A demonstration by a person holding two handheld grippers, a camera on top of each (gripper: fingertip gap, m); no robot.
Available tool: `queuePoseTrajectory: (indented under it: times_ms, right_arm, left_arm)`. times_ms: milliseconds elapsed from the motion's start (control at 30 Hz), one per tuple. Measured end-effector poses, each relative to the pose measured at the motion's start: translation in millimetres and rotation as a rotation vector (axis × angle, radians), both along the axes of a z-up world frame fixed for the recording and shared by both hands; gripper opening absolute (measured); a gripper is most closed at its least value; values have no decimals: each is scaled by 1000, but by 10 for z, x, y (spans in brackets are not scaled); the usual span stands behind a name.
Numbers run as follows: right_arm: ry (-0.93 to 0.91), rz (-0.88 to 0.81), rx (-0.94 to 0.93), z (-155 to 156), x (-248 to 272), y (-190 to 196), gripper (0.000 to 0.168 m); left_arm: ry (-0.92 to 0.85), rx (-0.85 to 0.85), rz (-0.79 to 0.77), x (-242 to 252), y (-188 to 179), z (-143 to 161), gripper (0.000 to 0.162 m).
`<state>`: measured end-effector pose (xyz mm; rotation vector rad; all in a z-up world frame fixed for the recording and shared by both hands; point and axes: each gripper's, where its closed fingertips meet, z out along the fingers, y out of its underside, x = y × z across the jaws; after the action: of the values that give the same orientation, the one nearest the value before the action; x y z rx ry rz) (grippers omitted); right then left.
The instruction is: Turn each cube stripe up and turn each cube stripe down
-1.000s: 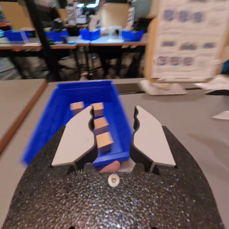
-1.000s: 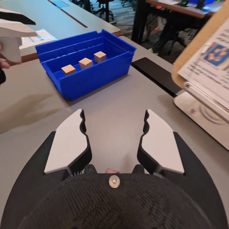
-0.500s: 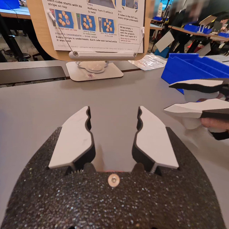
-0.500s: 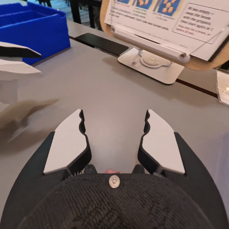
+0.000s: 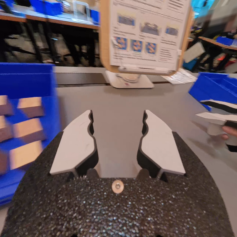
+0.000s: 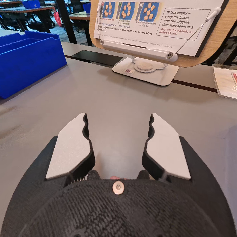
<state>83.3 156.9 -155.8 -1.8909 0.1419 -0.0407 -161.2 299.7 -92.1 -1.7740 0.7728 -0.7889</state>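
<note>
My left gripper (image 5: 118,112) is open and empty above the grey table. A blue bin (image 5: 28,82) stands close at its left and holds several plain wooden cubes (image 5: 27,129), blurred; no stripe shows on them. My right gripper (image 6: 118,116) is open and empty over bare table. It also shows in the left wrist view (image 5: 210,110) at the right edge, held by a hand. The blue bin shows in the right wrist view (image 6: 29,64) at the left; its inside is hidden there. A second blue bin (image 5: 215,87) stands at the right.
An instruction sheet on a wooden board with a white stand (image 6: 144,69) stands at the back of the table. A black strip (image 6: 97,57) lies beside the stand. A plastic-sleeved paper (image 6: 227,82) lies at the far right. Other tables and blue bins are behind.
Both views have swung. The left gripper turned back to the left, so the cube bin is in view again. The right gripper turned right toward the board. Both stayed open.
</note>
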Motion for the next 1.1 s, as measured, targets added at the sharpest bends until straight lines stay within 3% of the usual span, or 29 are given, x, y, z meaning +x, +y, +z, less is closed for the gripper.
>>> queuePoseTrajectory:
  times_ms: [133, 300, 567, 1100]
  right_arm:
    - [6, 4, 0, -8, -18, 8, 91]
    - [-11, 11, -1, -25, -37, 18, 91]
    - [4, 21, -14, -96, -48, 31, 89]
    - [-16, 42, -33, -151, -90, 37, 89]
  left_arm:
    - [209, -39, 223, -876, 749, 36, 71]
    - [479, -331, 282, -1433, 1354, -494, 69]
    - [640, -621, 229, -1569, 1417, -1104, 61]
    - [790, -684, 223, -1510, 1466, -1312, 45]
